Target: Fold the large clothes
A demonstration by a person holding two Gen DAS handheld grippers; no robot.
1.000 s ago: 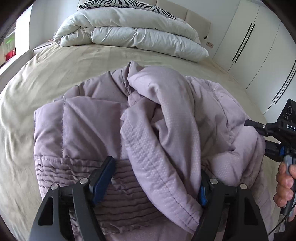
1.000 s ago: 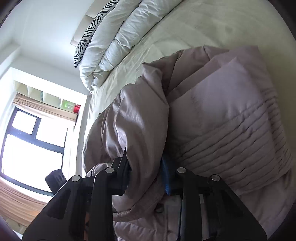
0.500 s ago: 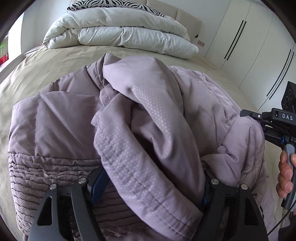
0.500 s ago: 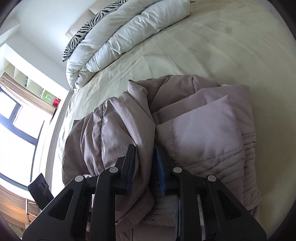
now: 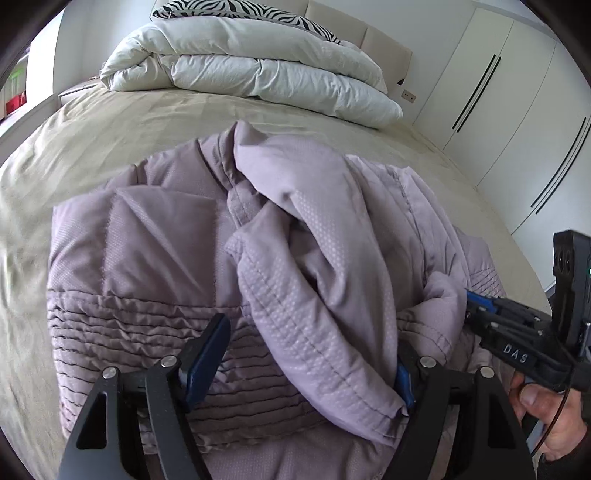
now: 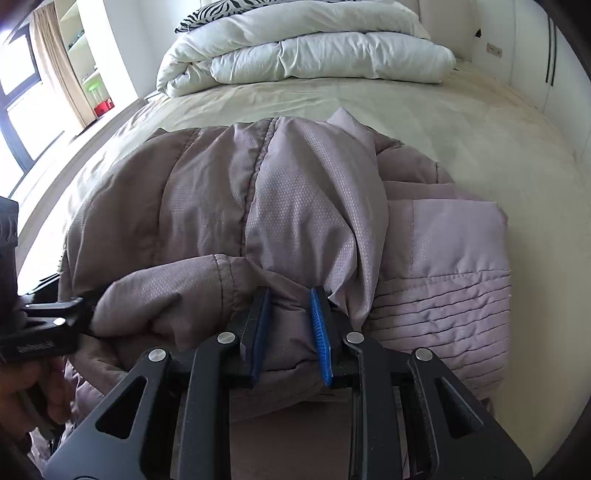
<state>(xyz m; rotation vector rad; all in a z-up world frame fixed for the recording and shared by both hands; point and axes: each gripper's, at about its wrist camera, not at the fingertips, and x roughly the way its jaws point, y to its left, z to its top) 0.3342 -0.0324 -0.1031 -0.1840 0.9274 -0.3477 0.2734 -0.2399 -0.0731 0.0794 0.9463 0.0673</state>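
Rolling level now, the right gripper [image 6: 291, 328] has swung round from the tilted view of a second ago, so the bed [image 6: 461, 122] sits square in its picture, and it has dragged its pinch of fabric along toward the near edge. Its blue pads are clamped on a narrow bunched fold of the mauve padded jacket [image 5: 155, 240], and that's a firm bite on the cloth. Over on the other side, the left gripper [image 5: 310, 362] stands wide, with a thick rolled edge of the same jacket lying between its jaws; the right-hand pad is buried against the cloth, the left-hand one looks clear of it, so this reads as straddling rather than squeezing. The jacket is heaped in the middle of the bed, one flat panel with stitched ribbing lying smooth, the rest piled over it. By my reading, we're mid-fold, gathering a loose sleeve or side panel across the body. Next up, the bunched part wants carrying over and laying flat, and the left gripper must close before it can help. Count: one jacket, two grippers, one folded white duvet [image 5: 258, 70], one zebra-striped pillow [image 5: 236, 11] at the headboard.
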